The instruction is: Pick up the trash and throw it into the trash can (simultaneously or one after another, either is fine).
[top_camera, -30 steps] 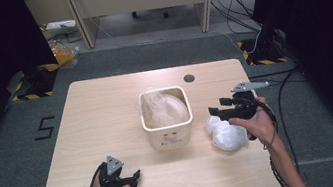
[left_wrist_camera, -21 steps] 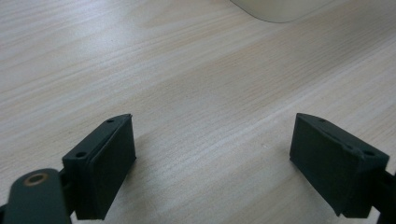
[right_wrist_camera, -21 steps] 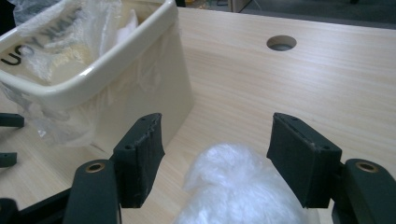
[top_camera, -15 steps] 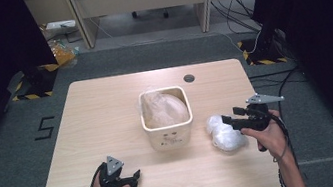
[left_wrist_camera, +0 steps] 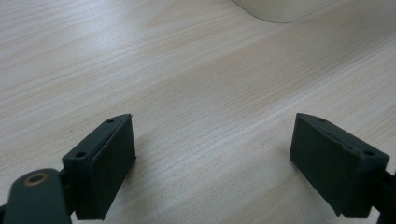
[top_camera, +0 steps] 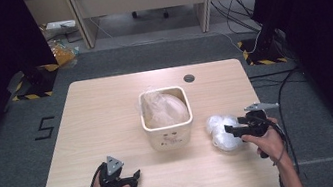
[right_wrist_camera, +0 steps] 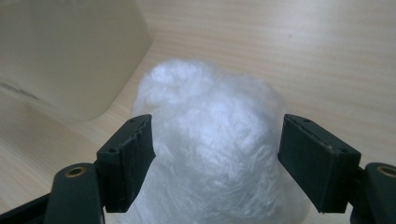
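A cream bin (top_camera: pixel 168 123) stands mid-table, already lined or filled with a clear plastic bag (top_camera: pixel 164 108). A second, crumpled white plastic bag (top_camera: pixel 222 131) lies on the wooden table (top_camera: pixel 105 103) just right of the bin, apart from its wall. The right gripper (top_camera: pixel 233 130) is brought down at that bag; its jaws have just been opening wider and now stand spread on either side of the bundle (right_wrist_camera: pixel 210 140), pads not yet pressing it, so nothing is gripped. The left gripper (top_camera: pixel 134 175) rests in front of the bin toward its left, jaws spread over bare wood, nothing between them (left_wrist_camera: pixel 212 158). Judged progress: early for this bag; approach seems done, while closing, lifting and moving it toward the bin are left.
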{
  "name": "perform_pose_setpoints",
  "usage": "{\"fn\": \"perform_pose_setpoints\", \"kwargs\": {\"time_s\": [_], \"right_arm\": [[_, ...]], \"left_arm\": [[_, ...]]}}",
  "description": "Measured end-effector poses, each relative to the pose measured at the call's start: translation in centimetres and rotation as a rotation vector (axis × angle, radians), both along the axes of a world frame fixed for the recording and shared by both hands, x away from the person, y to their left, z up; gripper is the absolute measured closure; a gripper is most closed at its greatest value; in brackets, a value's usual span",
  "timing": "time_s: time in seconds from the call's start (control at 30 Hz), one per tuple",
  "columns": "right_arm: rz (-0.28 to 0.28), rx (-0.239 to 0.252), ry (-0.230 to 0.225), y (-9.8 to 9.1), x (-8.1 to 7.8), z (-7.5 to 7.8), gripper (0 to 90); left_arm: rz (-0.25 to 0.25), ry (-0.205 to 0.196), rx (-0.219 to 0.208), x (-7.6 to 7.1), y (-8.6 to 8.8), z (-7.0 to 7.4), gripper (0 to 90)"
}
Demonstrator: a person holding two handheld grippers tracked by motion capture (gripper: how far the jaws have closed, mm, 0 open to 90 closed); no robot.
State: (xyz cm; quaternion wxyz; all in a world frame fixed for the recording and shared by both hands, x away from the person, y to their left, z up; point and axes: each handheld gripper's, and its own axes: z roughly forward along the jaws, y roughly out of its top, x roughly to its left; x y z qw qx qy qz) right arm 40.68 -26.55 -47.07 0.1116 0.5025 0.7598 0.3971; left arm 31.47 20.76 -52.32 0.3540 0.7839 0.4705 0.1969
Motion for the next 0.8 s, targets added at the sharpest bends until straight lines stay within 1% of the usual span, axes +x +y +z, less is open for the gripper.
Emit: {"fn": "perform_pose_setpoints", "kwargs": {"time_s": [0.03,0.07,0.1,0.17,0.2,0.37,0.5,0.6,0.63,0.8], "right_arm": [[0.001,0.000,0.023,0.2,0.1,-0.6,27.2],[0.007,-0.009,0.032,0.4,0.3,-1.1,27.5],[0.005,-0.001,0.038,0.5,0.4,-1.6,28.0],[0.003,0.029,0.041,0.7,0.5,-2.1,30.7],[0.005,0.023,0.038,0.7,0.5,-2.1,32.4],[-0.002,0.013,0.041,0.7,0.2,-1.9,42.0],[-0.007,0.033,0.038,0.5,0.1,-1.7,49.5],[-0.007,0.049,0.037,0.3,0.1,-1.3,52.7],[-0.006,0.046,0.026,0.2,0.0,-1.2,53.2],[-0.011,0.082,-0.017,-0.4,-0.3,0.2,53.7]], "left_arm": [[0.000,0.000,0.000,0.0,0.0,0.0,13.2],[0.001,0.000,0.000,0.0,0.0,0.0,13.1],[0.001,0.000,0.000,0.0,0.0,0.0,13.2],[0.001,0.000,0.000,0.0,0.0,0.0,13.2],[0.001,0.000,0.000,0.0,0.0,0.0,13.2],[0.001,0.000,0.000,0.0,0.0,0.0,13.2],[0.001,0.000,0.000,0.0,0.0,0.0,13.2],[0.001,0.000,0.000,0.0,0.0,0.0,13.2],[0.001,0.000,0.000,0.0,0.0,0.0,13.2],[0.001,0.000,0.000,0.0,0.0,0.0,13.1]]}}
